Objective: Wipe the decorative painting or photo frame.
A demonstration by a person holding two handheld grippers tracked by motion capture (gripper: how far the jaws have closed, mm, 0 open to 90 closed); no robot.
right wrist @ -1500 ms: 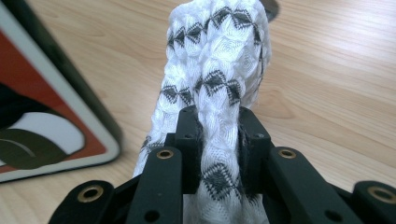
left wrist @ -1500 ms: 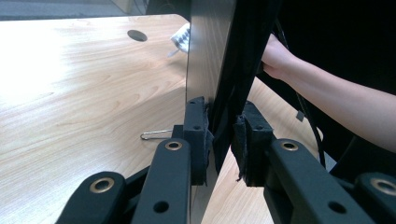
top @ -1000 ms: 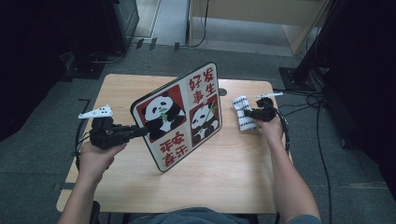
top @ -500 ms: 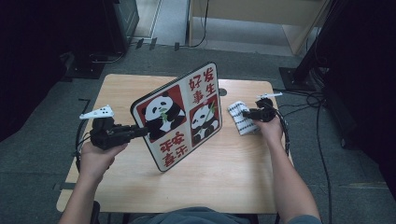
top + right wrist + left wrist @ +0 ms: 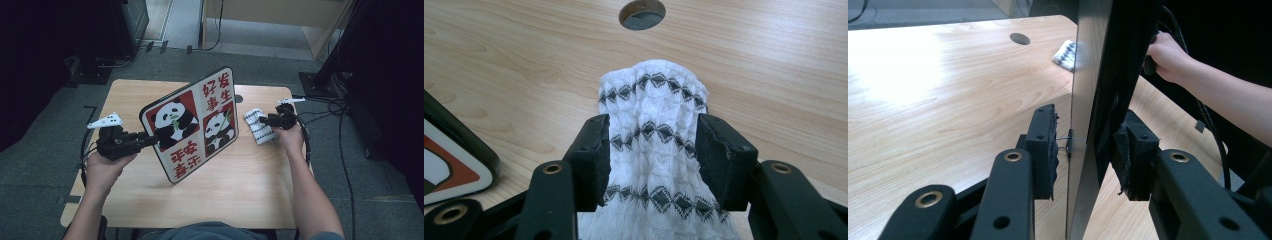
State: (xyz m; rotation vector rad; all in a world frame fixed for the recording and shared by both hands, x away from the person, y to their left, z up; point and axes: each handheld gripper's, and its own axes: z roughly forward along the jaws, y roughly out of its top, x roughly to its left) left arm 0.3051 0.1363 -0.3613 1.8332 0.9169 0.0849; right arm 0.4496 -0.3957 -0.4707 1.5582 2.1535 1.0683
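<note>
Fingers (image 5: pixel 1088 155) opened, panda board (image 5: pixel 192 122) tilted, edge-down

A panda board (image 5: pixel 192 125) is stood on edge on the table (image 5: pixel 240 190), tilted, its printed face turned up toward the high view — two pandas on red panels, red characters on white, a black border. Its thin edge (image 5: pixel 1083 115) is seen end-on in the left gripper view. Near its right, a folded white cloth (image 5: pixel 259 126) with dark diamond stripes is laid flat — unfolded slightly at one end (image 5: pixel 654 105).
</note>
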